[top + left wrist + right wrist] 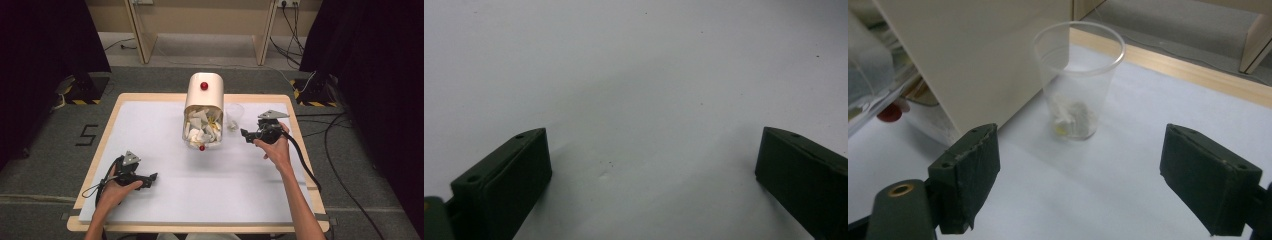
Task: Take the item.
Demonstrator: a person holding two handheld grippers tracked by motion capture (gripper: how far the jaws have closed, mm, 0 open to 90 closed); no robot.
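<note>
From above, the cup (234,117) stands upright on the table (150,125) just right of the bin (204,107), with the right gripper (245,134) near it. The left gripper (651,165) hovers over bare table, jaws wide apart. In the right gripper view, the right gripper's jaws stand wide apart, facing the cup just beside the bin.

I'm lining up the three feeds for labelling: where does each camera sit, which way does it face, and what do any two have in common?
High view: above the person's side, facing forward and down on the white table; both forearms, the left claw and the right claw show.
Left gripper view: rides the left claw, facing bare table between open jaws.
Right gripper view: rides the right claw, facing the clear plastic cup beside the cream bin.
Shared: the high view and right gripper view both show the cup and bin.
</note>
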